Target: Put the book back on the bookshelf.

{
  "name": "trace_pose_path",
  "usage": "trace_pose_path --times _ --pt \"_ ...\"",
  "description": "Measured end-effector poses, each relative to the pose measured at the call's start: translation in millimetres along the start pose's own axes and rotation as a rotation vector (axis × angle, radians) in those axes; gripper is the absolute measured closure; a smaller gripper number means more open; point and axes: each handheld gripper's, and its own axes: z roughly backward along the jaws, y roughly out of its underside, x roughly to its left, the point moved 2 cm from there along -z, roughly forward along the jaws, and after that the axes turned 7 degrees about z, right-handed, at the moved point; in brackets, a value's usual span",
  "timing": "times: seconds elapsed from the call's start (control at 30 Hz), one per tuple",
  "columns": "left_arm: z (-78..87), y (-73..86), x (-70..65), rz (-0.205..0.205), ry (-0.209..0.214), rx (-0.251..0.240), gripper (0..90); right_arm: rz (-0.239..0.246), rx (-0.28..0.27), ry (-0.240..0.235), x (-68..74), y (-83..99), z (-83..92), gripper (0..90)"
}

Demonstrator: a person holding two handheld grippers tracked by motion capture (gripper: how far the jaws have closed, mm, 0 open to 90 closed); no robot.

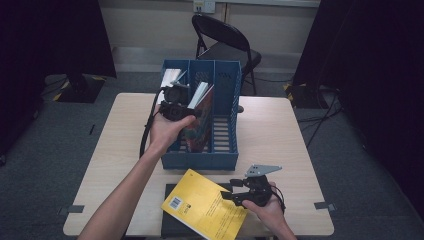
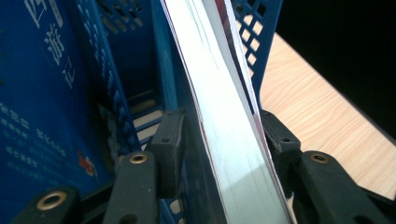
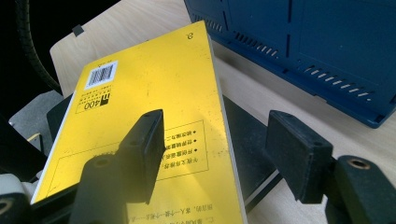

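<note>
The yellow book (image 1: pixel 204 205) hides most of a dark book (image 1: pixel 172 220) beneath it, and both run off the high view's bottom edge. The blue file rack (image 1: pixel 200 155) hides the red book's (image 1: pixel 199 127) lower part.

Our two arms reach forward, one gripper in each hand.

We hold the left gripper (image 1: pixel 176 102) raised farther ahead, its jaws partly closed; the right gripper (image 1: pixel 235 192) stays low, its jaws apart.
</note>
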Motion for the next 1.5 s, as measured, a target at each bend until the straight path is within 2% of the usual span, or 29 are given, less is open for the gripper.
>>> trace_pose_path --times 0.2,0.27,0.53,0.6,0.67,0.77,0.83,1.03,1.17,1.2,1.3,1.43,1.5 --pt "-0.2 -4.2 1.6 -0.001 -0.037 0.04 60.9 -0.001 0.001 -0.001 0.1 -0.1 -0.5 37.2" --pt "-0.6 -5.0 2.5 0.004 -0.035 0.045 61.3 -0.001 0.001 0.0 0.0 -0.1 -0.4 37.2" --pt "-5.6 -11.0 -2.1 -0.045 -0.069 0.133 63.8 -0.003 0.003 -0.001 0.2 -0.2 -0.9 37.2" --pt "-7.3 -13.0 -2.1 -0.031 -0.076 0.161 65.1 -0.005 -0.001 -0.001 0.1 -0.2 -0.1 37.2" --pt "-9.8 -15.5 -2.9 -0.034 -0.091 0.209 65.3 -0.007 0.0 -0.001 -0.1 -0.2 -0.1 37.2" --pt "-11.8 -18.4 -3.2 -0.012 -0.101 0.236 66.4 -0.006 0.0 -0.004 0.0 -0.2 -0.1 37.2" --pt "-13.7 -21.1 -2.3 0.014 -0.106 0.274 66.9 -0.009 0.0 -0.004 -0.3 -0.2 0.0 37.2" --pt "-17.7 -28.8 -1.7 0.055 -0.122 0.386 67.6 -0.01 0.0 -0.005 -0.4 -0.1 0.1 37.2" --pt "-20.6 -32.1 -2.0 0.075 -0.135 0.425 67.6 -0.01 -0.001 -0.006 -0.3 -0.1 0.2 37.1" --pt "-21.6 -32.8 -0.7 0.069 -0.127 0.447 67.4 -0.009 0.0 -0.007 -0.3 0.1 0.5 37.1" --pt "-25.9 -32.6 -1.0 0.074 -0.143 0.479 67.5 -0.01 0.0 -0.005 -0.6 0.3 0.4 37.1" --pt "-31.4 -32.8 0.3 0.088 -0.151 0.502 69.5 -0.01 0.0 -0.007 -0.7 0.4 0.6 37.0" --pt "-32.0 -33.4 -0.7 0.081 -0.169 0.513 69.6 -0.009 0.0 -0.007 -0.7 0.5 0.8 37.0"
